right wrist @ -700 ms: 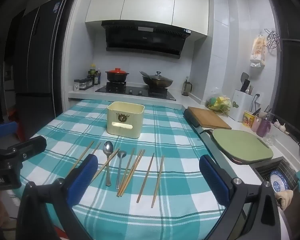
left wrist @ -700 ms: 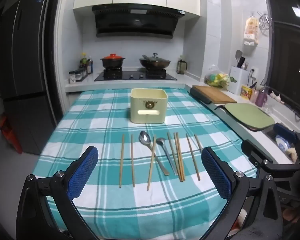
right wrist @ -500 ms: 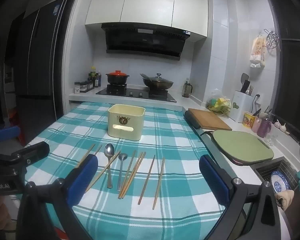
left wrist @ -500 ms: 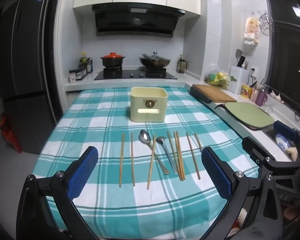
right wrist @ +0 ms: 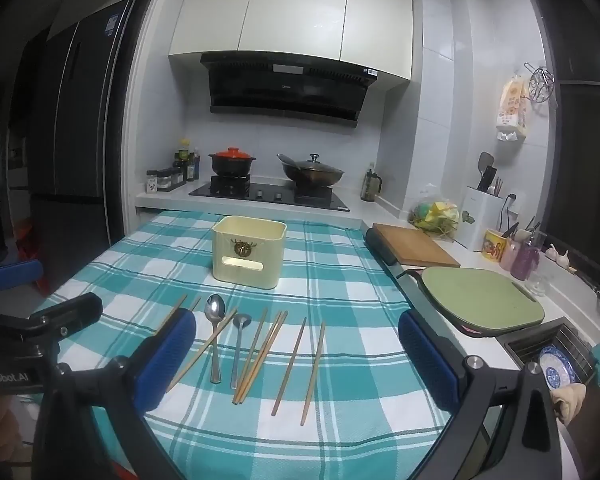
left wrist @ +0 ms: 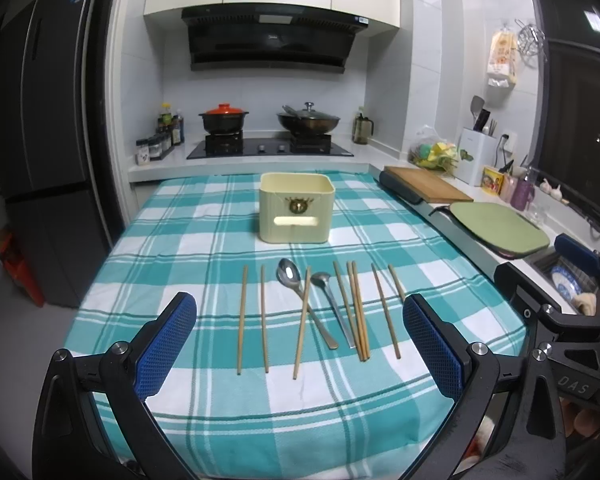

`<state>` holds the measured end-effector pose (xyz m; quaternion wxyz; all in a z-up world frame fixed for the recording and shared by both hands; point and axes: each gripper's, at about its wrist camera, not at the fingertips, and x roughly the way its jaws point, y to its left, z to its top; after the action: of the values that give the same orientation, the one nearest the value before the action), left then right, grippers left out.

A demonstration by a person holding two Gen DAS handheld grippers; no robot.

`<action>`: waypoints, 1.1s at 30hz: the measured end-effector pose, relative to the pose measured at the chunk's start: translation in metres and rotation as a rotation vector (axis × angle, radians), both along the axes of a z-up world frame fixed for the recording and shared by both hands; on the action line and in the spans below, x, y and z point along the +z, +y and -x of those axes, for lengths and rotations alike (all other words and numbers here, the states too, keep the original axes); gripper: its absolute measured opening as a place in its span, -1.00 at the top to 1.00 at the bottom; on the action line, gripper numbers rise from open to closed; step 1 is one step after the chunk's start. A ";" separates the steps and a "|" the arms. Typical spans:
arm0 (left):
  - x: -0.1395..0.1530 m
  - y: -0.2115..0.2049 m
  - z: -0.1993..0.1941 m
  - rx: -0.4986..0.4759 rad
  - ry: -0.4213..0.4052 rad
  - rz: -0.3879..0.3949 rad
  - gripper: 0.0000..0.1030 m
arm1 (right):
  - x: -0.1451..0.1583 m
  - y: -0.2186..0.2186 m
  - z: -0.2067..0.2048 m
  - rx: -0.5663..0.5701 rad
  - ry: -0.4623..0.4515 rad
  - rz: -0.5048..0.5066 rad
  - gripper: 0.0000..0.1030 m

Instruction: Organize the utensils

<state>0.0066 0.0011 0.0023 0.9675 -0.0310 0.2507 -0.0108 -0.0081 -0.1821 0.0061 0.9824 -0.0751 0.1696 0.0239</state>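
L gripper (left wrist: 300,344): jaws spread wide, nothing grasped; chopsticks (left wrist: 242,318) & spoons (left wrist: 288,274) lie in a row on table (left wrist: 180,240) near its front edge, ahead of & between pads | R gripper (right wrist: 296,360): same, spread, empty | cream holder box (left wrist: 296,212) mid-table, beyond row.

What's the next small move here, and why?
Probably lower the right gripper onto the rightmost chopstick pair. Both grippers are open and hold nothing, every utensil lies flat on the cloth, and the cream holder behind them looks empty.
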 end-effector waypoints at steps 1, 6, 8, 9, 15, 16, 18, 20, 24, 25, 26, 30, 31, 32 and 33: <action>0.000 0.000 -0.001 0.000 0.001 0.000 -0.99 | 0.000 0.000 0.000 -0.001 -0.002 -0.002 -1.00; -0.001 -0.002 0.001 -0.003 -0.003 -0.002 -0.99 | 0.000 -0.003 0.004 -0.004 -0.013 -0.005 -1.00; 0.000 -0.002 0.001 0.000 -0.005 -0.003 -0.99 | 0.000 -0.003 0.004 -0.002 -0.016 -0.005 -1.00; 0.000 -0.002 0.001 0.001 -0.006 -0.003 -0.99 | 0.000 -0.002 0.003 -0.001 -0.017 -0.005 -1.00; 0.000 -0.002 0.002 0.001 -0.007 -0.003 -0.99 | -0.001 -0.002 0.006 0.008 -0.022 -0.005 -1.00; 0.000 -0.002 0.002 -0.001 -0.007 -0.004 -0.99 | -0.001 -0.002 0.006 0.008 -0.021 -0.006 -1.00; -0.001 -0.002 0.003 0.000 -0.007 -0.004 -0.99 | -0.001 -0.001 0.006 0.007 -0.018 -0.007 -1.00; 0.000 -0.002 0.003 -0.001 -0.008 -0.005 -0.99 | -0.001 -0.001 0.007 0.008 -0.019 -0.007 -1.00; -0.001 -0.002 0.002 -0.001 -0.004 -0.003 -0.99 | -0.001 -0.001 0.007 0.008 -0.020 -0.007 -1.00; 0.000 -0.002 0.002 -0.001 -0.002 -0.003 -0.99 | 0.000 -0.002 0.007 0.009 -0.017 -0.007 -1.00; -0.001 -0.002 0.002 -0.001 -0.002 -0.003 -0.99 | 0.000 -0.002 0.007 0.008 -0.017 -0.008 -1.00; 0.000 -0.002 0.003 0.001 -0.009 -0.006 -0.99 | 0.000 -0.001 0.008 0.003 -0.025 -0.008 -1.00; 0.000 -0.002 0.002 0.001 -0.008 -0.007 -0.99 | 0.000 -0.001 0.008 0.003 -0.027 -0.008 -1.00; 0.000 -0.002 0.002 0.001 -0.007 -0.007 -0.99 | 0.000 -0.001 0.008 0.004 -0.028 -0.007 -1.00; -0.001 -0.002 0.002 0.000 -0.005 -0.007 -0.99 | 0.000 0.000 0.008 0.005 -0.028 -0.007 -1.00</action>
<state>0.0046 -0.0009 0.0016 0.9683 -0.0276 0.2481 -0.0100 -0.0160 -0.1821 0.0060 0.9848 -0.0723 0.1557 0.0261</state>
